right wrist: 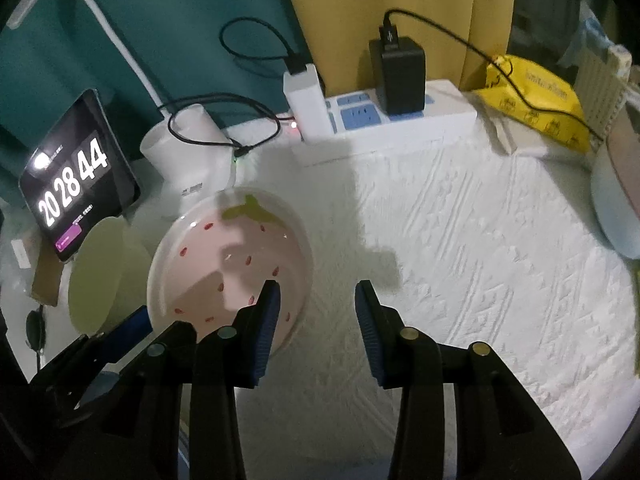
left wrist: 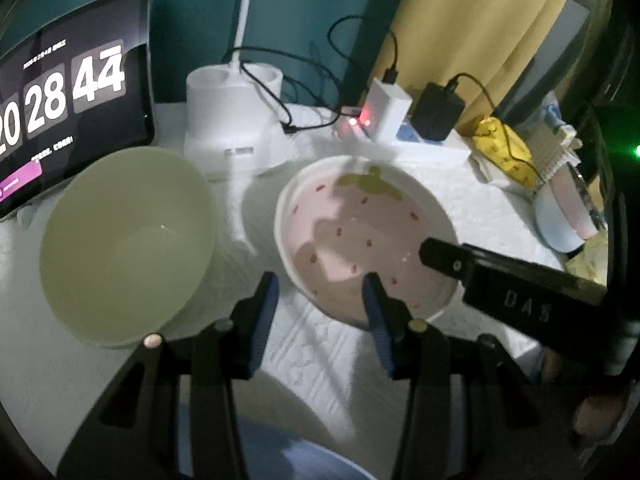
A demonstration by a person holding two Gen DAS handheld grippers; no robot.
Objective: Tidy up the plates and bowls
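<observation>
A pink strawberry-patterned plate lies on the white cloth, with a pale green bowl to its left. My left gripper hangs open over the plate's near-left rim, one finger above the plate and one above the cloth, pressing on nothing. A black finger of my right gripper reaches over the plate from the right. In the right wrist view my right gripper is open beside the plate, its left finger over the plate's right rim. The green bowl stands further left.
A tablet clock, a white lamp base and a power strip with chargers and cables line the back. A yellow packet and a blue and pink dish stack sit at the right. A blue dish shows below the left gripper.
</observation>
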